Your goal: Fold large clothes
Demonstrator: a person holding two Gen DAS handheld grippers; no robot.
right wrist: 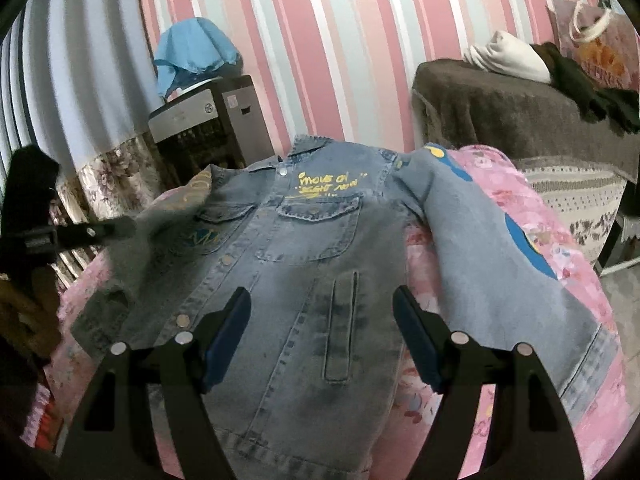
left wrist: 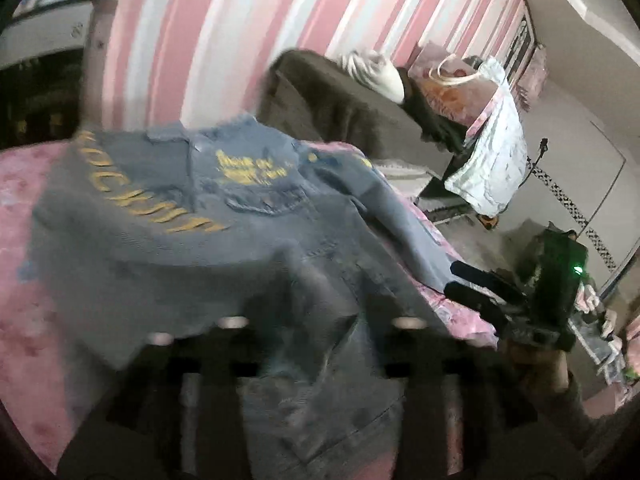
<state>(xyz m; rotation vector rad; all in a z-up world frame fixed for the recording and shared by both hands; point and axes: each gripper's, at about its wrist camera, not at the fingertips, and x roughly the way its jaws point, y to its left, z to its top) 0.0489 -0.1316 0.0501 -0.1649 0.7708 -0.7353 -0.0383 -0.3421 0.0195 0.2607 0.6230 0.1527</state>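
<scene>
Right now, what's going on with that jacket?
A person is folding a denim jacket spread front-up on a pink bedspread. The left claw is at the sleeve on that side, folded across the front; grip unclear. The right claw hovers open above the lower front. The other sleeve lies unfolded.

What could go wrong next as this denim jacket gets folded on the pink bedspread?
1. The blue denim jacket with yellow lettering has one sleeve stretched toward the edge of the pink floral bedspread; it may slide off.
2. The right tongs hover open over the front, so closing there might bunch it.
</scene>
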